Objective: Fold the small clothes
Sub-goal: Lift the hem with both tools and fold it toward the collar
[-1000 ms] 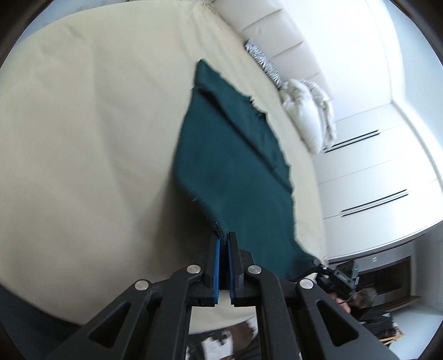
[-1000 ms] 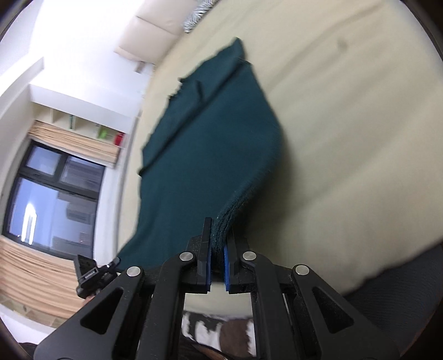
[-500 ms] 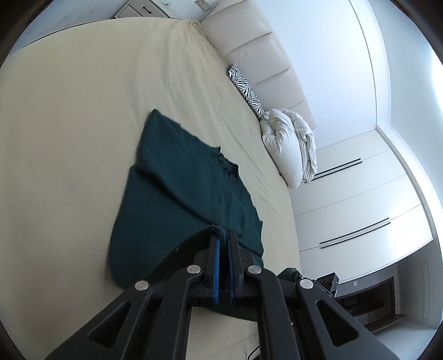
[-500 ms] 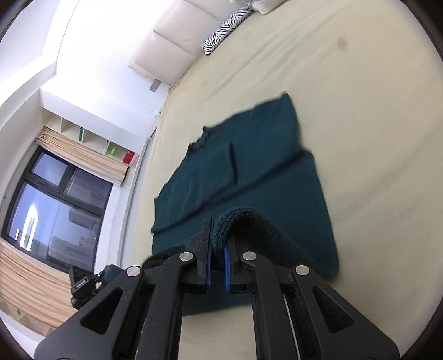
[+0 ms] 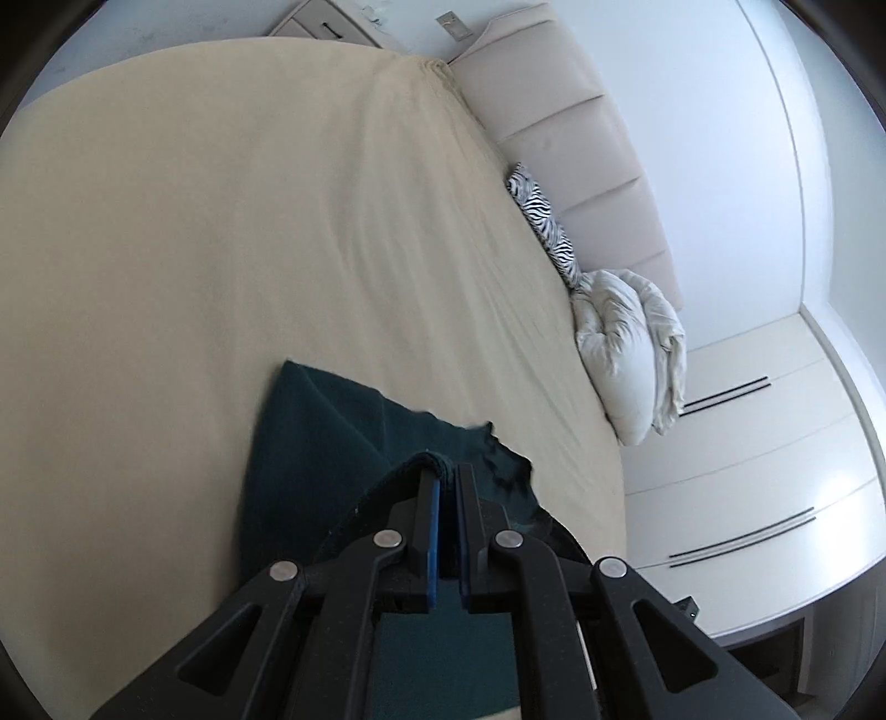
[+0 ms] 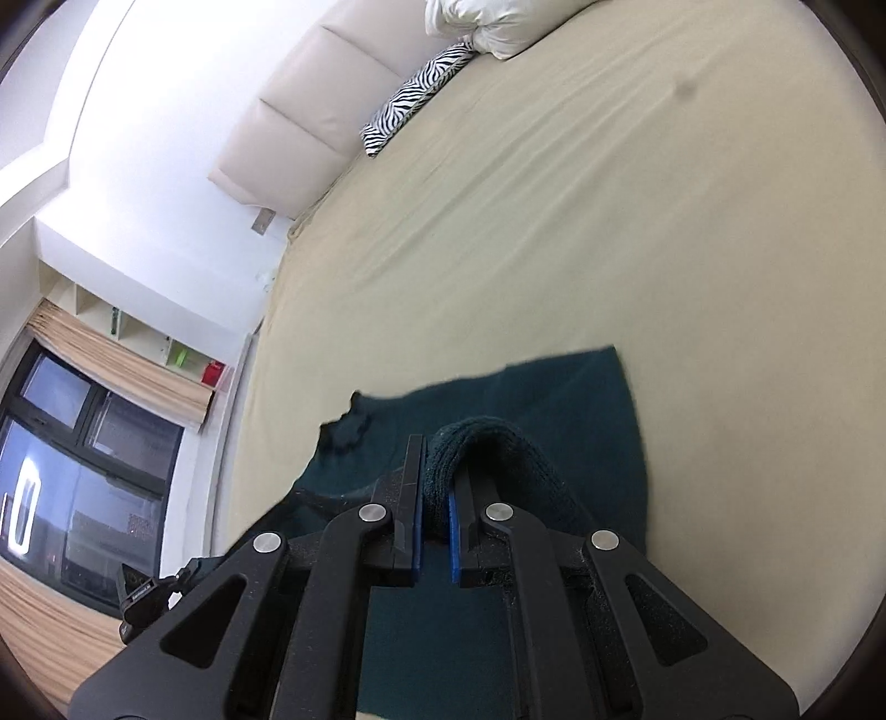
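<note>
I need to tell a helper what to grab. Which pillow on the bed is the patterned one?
Start at the padded headboard of the beige bed. Leaning against it, beside the crumpled white duvet, is the pillow, the only thing with black-and-white zebra stripes.

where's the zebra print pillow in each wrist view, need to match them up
Left wrist view: the black and white zebra print pillow sits right of centre in the upper half, wedged between the cream bed sheet and the padded headboard.
Right wrist view: the same pillow lies near the top, left of centre, along the sheet's edge.
Shared landmark: the crumpled white duvet lies right next to the pillow in both.
</note>
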`<state>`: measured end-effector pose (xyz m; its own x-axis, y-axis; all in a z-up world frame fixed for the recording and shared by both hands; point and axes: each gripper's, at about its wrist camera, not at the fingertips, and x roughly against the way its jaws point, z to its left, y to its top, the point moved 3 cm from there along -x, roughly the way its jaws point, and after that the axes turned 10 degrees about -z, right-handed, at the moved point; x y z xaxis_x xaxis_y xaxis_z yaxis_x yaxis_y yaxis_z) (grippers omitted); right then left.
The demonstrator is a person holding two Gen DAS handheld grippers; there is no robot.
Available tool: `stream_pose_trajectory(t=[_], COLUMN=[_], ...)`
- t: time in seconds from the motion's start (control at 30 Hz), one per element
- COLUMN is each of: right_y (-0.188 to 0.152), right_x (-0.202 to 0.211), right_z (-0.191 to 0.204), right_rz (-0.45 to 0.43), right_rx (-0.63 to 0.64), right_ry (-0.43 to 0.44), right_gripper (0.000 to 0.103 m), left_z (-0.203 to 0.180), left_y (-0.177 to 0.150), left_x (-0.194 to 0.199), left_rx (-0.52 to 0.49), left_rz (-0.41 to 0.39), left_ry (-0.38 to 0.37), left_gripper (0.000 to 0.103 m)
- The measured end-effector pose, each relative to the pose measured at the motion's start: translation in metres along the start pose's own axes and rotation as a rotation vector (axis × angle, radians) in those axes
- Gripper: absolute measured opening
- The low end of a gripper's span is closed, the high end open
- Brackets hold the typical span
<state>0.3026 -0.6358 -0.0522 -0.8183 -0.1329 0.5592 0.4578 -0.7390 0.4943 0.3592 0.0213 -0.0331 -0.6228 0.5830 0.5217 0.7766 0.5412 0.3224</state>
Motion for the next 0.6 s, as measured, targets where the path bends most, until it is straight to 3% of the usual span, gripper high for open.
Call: stream_pose_trajectory(t=[0.23, 0.27, 0.3, 0.33, 0.37, 0.4, 0.5, 0.6], right_y=[0.009, 0.009, 0.01, 0.011, 0.01, 0.01, 0.01, 0.004], right_x=[-0.058, -0.061, -0.064, -0.065, -0.063, -0.061, -0.052, -0.034], right_z=[-0.033, -0.037, -0.041, -0.044, -0.046, -0.047, -0.045, -0.027], right_rz=[0.021, 0.017, -0.001, -0.015, -0.034, -0.05, -0.059, -0.08], right_rx=[-0.042, -0.036, -0.022, -0.027, -0.042, -0.055, -0.015, 0.043], right_ry=[-0.114, -0.135, -0.169, -0.18, -0.166, -0.141, -0.169, -0.147], right_gripper=[0.008, 0.016, 0.023, 0.05, 0.069, 0.069, 0.069, 0.069], left_z=[0.04, 0.044, 0.047, 0.05, 0.05, 0.049, 0.038, 0.008], left_y=[0.014, 0.016, 0.017, 0.017, 0.016, 0.015, 0.007, -0.008], left_x=[-0.049, -0.05, -0.048, -0.045, -0.041, -0.036, -0.02, -0.006], left_rx=[0.024, 0.031, 0.035, 0.037, 0.033, 0.015, -0.03, -0.16], left_rz=[0.003, 0.0, -0.003, -0.015, -0.024, -0.031, -0.06, -0.091], left_ry=[0.103, 0.109, 0.109, 0.115, 0.115, 0.121, 0.123, 0.128], left_gripper=[0.01, 0.026, 0.036, 0.051, 0.052, 0.052, 0.052, 0.052])
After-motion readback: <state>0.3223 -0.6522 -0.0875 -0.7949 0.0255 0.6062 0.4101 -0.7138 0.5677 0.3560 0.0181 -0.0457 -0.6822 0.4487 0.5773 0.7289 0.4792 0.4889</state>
